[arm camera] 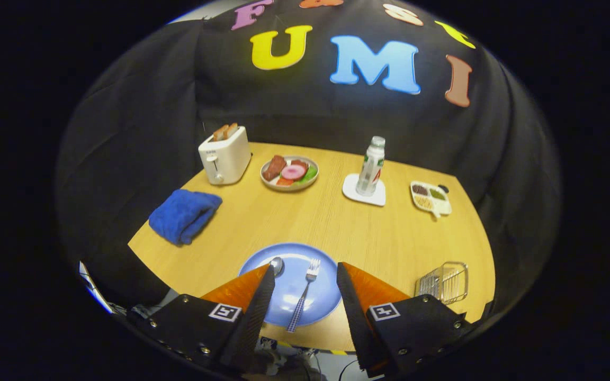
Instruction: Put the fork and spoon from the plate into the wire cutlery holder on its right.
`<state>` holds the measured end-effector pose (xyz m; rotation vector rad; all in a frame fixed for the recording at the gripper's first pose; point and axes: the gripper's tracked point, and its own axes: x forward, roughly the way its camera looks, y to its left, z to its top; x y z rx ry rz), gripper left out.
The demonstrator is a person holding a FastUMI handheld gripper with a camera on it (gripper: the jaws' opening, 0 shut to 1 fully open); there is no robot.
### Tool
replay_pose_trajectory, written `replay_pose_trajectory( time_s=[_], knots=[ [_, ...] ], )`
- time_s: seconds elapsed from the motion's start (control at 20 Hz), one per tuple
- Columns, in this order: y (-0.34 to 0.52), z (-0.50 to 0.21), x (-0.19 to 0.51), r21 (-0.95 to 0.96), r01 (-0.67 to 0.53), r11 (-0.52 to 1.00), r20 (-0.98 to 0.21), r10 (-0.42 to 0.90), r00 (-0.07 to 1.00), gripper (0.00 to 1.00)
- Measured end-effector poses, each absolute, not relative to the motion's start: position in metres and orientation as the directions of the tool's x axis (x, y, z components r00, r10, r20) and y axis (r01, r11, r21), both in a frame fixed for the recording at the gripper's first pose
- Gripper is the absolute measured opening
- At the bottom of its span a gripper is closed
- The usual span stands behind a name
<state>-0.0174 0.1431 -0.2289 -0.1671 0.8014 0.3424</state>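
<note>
Gripper view: black two-finger gripper (305, 278) spread wide, holding nothing, hovering above the round blue plate (329, 270). Silver fork with checked blue handle (303, 294) lies in the gap between the fingers, long axis running roughly along them, tines pointing away, handle end past the plate's near rim. Silver spoon (276, 264) sits just by the left fingertip, mostly hidden. Square wire cutlery holder (445, 281) stands right of the plate, near the table's right edge; bare wooden table (305, 222) between them leaves open room.
</note>
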Motion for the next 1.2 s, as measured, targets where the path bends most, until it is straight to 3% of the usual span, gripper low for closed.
replay_pose_trajectory(
  time_s=[0.1, 0.15, 0.25, 0.6, 1.15, 1.2],
  knots=[
    [0.140, -0.250, -0.021, -0.016, -0.342, 0.939, -0.781, 0.202, 0.591, 0.72],
    [0.140, -0.260, -0.022, -0.002, -0.338, 0.941, -0.802, 0.200, 0.563, 0.59],
    [0.141, -0.279, -0.024, 0.014, -0.330, 0.944, -0.835, 0.192, 0.515, 0.52],
    [0.144, -0.332, -0.040, 0.022, -0.297, 0.954, -0.925, 0.133, 0.356, 0.52],
    [0.139, -0.387, -0.039, -0.047, -0.268, 0.962, -0.968, 0.022, 0.250, 0.52],
    [0.137, -0.379, -0.037, -0.056, -0.264, 0.963, -0.975, 0.004, 0.223, 0.15]
  ],
)
